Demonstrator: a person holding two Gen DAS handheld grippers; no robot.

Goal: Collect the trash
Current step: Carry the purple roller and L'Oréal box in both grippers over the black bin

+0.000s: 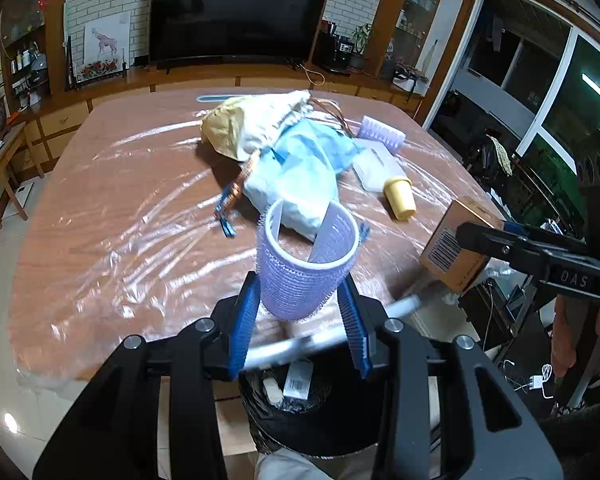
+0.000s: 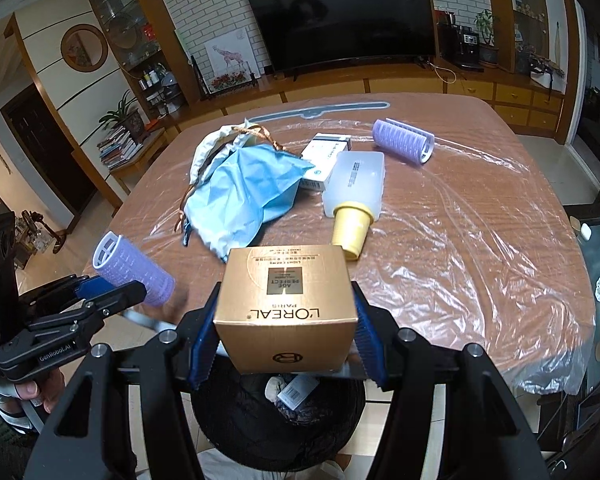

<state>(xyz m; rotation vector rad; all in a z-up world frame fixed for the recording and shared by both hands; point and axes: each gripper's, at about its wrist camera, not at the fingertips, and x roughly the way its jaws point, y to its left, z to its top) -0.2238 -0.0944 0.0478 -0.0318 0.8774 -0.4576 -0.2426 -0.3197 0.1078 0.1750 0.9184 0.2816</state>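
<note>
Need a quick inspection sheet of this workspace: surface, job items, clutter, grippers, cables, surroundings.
Surface: wooden table under clear plastic sheet.
Job's things: purple hair roller in left gripper; gold L'Oreal box in right gripper; both above the black-lined trash bin, which holds scraps.
Clutter: second roller, blue bag, drawstring pouch, yellow-capped bottle, white carton on the table.
Grippers: both shut on their items.
Cables: white charger cord on floor.
Surroundings: TV, cabinets, giraffe picture.
</note>
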